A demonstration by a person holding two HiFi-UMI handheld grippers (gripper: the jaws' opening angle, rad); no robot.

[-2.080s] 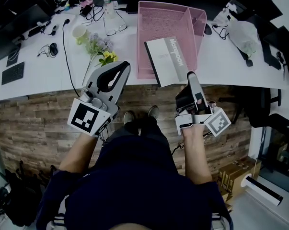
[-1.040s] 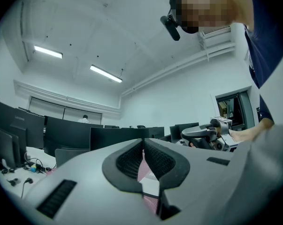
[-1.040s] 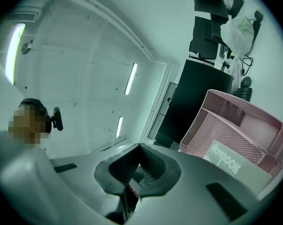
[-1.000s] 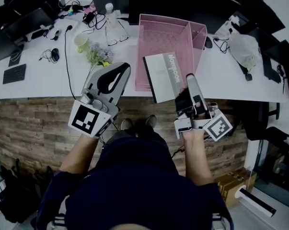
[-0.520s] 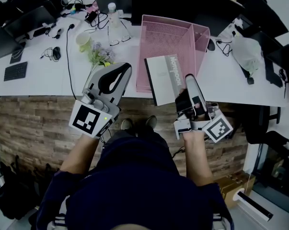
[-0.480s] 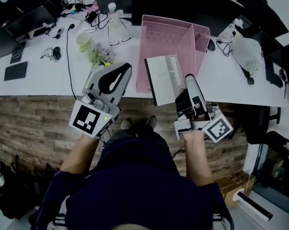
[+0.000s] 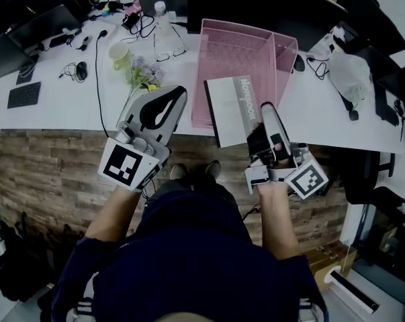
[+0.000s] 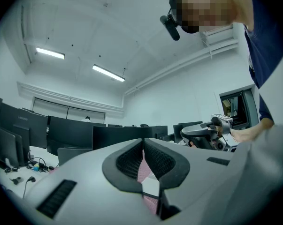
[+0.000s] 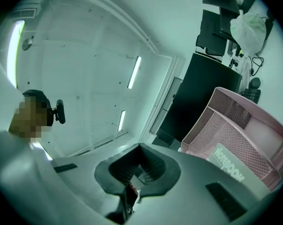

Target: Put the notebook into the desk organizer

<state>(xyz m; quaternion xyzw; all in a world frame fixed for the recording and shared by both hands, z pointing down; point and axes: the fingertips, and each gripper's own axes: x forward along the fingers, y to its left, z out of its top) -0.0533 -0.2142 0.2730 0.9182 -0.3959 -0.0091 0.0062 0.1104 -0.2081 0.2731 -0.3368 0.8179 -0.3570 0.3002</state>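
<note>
A pink mesh desk organizer [image 7: 222,45] stands on the white desk [image 7: 54,113]. The grey and white notebook [image 7: 229,109] lies tilted, its far end inside the organizer's front and its near end sticking out over the desk's edge. My right gripper [image 7: 267,106] is shut and empty, its tip just right of the notebook's near corner. In the right gripper view the notebook [image 9: 230,170] and the organizer [image 9: 225,121] lie to the right of the shut right gripper [image 9: 140,146]. My left gripper [image 7: 181,91] hovers left of the organizer, shut and empty; its tips [image 8: 142,142] meet.
Flowers [image 7: 143,76], a cup [image 7: 118,51], a bottle [image 7: 162,12], glasses and cables lie left of the organizer. Dark monitors line the back. A white plastic bag [image 7: 350,69] sits to the right. A keyboard [image 7: 24,94] lies at far left. Below the desk's edge is wood floor.
The head view has shifted a little. The notebook keeps its place in the organizer, and both grippers stay shut and nearly where they were.
</note>
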